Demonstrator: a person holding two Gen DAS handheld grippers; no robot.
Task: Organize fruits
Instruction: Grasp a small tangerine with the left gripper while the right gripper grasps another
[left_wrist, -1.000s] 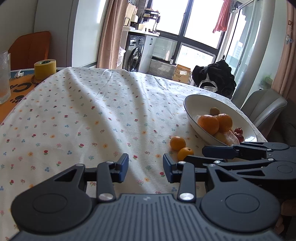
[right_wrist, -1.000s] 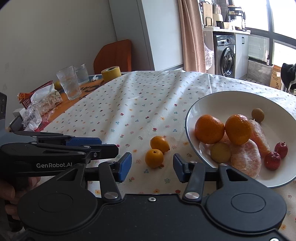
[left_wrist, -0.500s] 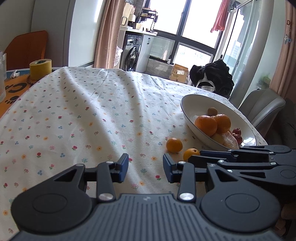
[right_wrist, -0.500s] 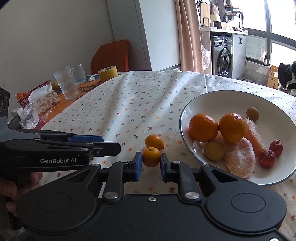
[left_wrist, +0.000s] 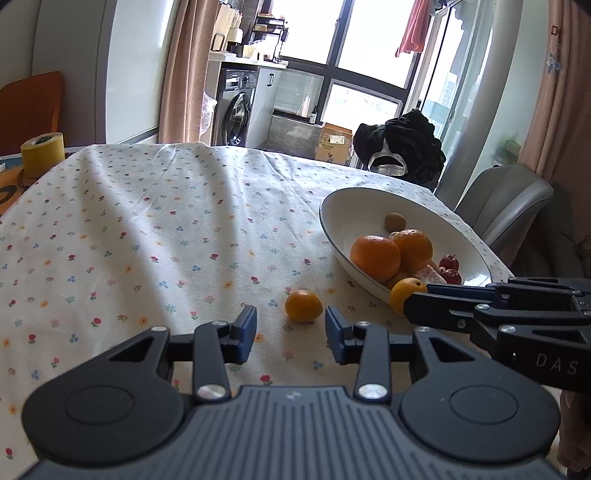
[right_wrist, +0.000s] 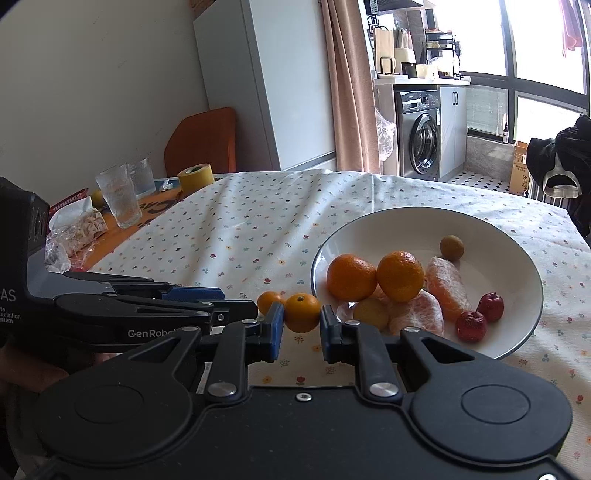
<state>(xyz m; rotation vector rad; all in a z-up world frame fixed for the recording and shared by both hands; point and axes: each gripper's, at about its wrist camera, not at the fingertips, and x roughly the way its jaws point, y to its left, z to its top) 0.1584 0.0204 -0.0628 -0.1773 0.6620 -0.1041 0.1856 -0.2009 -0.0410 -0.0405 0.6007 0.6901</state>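
A white bowl (right_wrist: 517, 258) holds two oranges, peeled segments, a yellow fruit, a brown one and two small red ones. My right gripper (right_wrist: 302, 322) is shut on a small orange (right_wrist: 302, 312), held just off the flowered tablecloth by the bowl's near rim. In the left wrist view that held orange (left_wrist: 404, 291) shows at the tip of the right gripper (left_wrist: 413, 302), in front of the bowl (left_wrist: 332, 210). A second small orange (left_wrist: 303, 305) lies on the cloth just ahead of my open left gripper (left_wrist: 291, 332), in line with the gap between its fingers. It (right_wrist: 267, 300) peeks out behind the right gripper's left finger.
Two glasses (right_wrist: 120, 199), a yellow tape roll (right_wrist: 195, 175) and snack packets (right_wrist: 79, 229) stand on the table's far left part. A grey chair (left_wrist: 506, 206) and one draped with black clothes (left_wrist: 402, 147) stand beyond the bowl. The person's hand (right_wrist: 33, 373) holds the left gripper's handle.
My right gripper went from open to shut on the nearer small orange and lifted it toward the bowl. The left gripper moved up to the other small orange, still open.
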